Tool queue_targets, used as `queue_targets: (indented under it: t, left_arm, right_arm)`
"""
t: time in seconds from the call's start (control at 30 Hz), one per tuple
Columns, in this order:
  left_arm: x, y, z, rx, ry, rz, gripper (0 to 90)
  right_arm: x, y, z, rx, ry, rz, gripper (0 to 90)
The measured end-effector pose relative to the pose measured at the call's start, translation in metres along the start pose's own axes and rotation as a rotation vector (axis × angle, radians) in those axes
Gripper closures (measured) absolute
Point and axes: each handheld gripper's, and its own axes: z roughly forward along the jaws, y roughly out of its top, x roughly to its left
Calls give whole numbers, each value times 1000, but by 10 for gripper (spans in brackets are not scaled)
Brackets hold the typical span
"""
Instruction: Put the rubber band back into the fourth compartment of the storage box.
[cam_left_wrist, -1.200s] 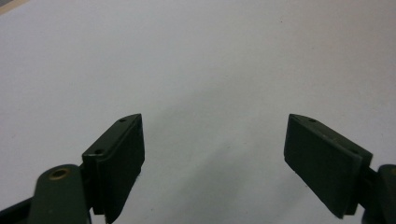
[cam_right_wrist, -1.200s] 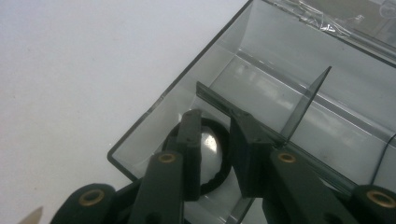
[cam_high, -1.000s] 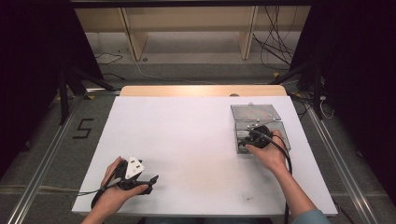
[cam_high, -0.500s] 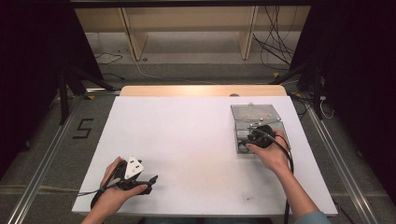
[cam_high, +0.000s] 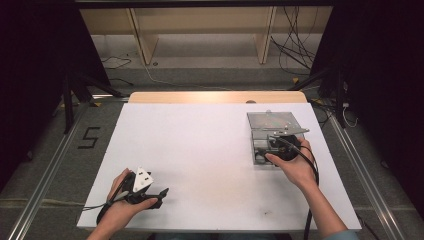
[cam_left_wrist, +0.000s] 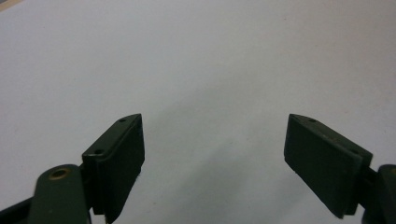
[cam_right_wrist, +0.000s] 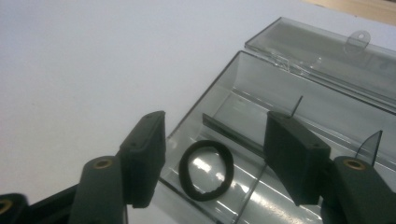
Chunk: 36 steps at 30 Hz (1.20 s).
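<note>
1. The white rectangular table top (cam_high: 200, 150) looks matt and smooth, with a strip of pale wood (cam_high: 215, 97) along its far edge.
2. On that table top, the clear smoky plastic box (cam_right_wrist: 299, 116) is glossy and catches glare; its open lid (cam_right_wrist: 327, 51) is the same shiny plastic.
3. Inside the box lies a black ring-shaped band (cam_right_wrist: 206, 170), dull, with a finely ribbed surface.
4. The right gripper (cam_right_wrist: 212, 154) has matt black pads (cam_right_wrist: 142, 154), as does the left gripper (cam_left_wrist: 212, 158).
</note>
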Motion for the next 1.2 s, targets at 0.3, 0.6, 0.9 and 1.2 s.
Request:
queue_targets:
  t: [0.3, 0.6, 0.9, 1.2]
  left_arm:
    - [0, 0, 0, 4, 0, -2, 198]
    - [0, -1, 0, 7, -2, -3, 197]
    - [0, -1, 1, 8, -2, -3, 196]
    - [0, -1, 1, 11, -4, -1, 197]
  right_arm:
    - [5, -7, -16, -62, 36, -36, 322]
    - [5, -28, -36, -106, 54, -56, 311]
    - [5, -50, -50, -134, 72, -84, 302]
    - [13, -66, -57, -143, 99, -97, 301]
